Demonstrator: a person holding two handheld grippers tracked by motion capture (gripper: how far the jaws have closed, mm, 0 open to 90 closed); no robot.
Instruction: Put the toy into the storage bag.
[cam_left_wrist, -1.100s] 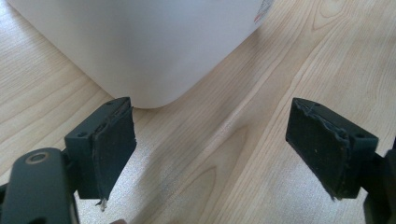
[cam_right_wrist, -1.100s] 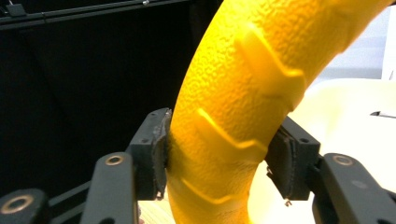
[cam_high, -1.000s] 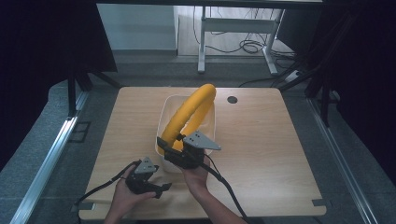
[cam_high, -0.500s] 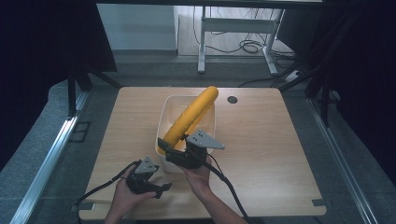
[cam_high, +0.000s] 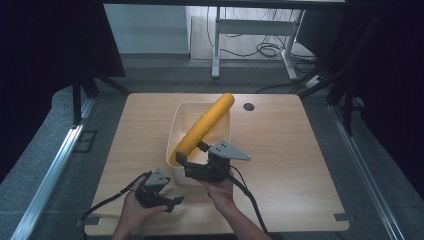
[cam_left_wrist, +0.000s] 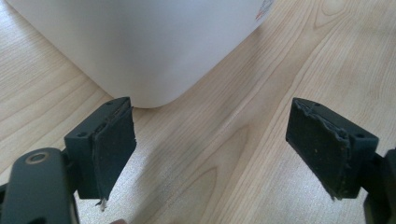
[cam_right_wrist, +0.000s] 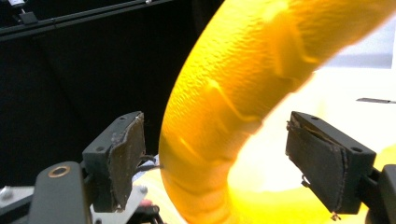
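Observation:
A long yellow foam tube (cam_high: 205, 127) lies slanted across a white plastic bin (cam_high: 173, 131). Its low end rests at the bin's near left corner and its far end sticks out over the far right rim. My right gripper (cam_high: 191, 153) is at that low end, open, with one jaw on each side of the tube. In the right gripper view the tube (cam_right_wrist: 243, 84) curves up between the spread jaws of the right gripper (cam_right_wrist: 215, 163). My left gripper (cam_high: 172, 202) is open and holds nothing, low over the table at the front left. It faces the bin's rounded corner (cam_left_wrist: 140, 42).
The bin stands mid-table on the light wooden table (cam_high: 280, 145). A dark round hole (cam_high: 248, 106) sits near the far edge. Black cables trail from both grippers over the front edge. Bare wood (cam_left_wrist: 280, 70) lies beside the bin's corner.
The tube has gone from an arched bend to nearly straight, and its far end now reaches past the bin's far right rim. Both hands have hardly moved.

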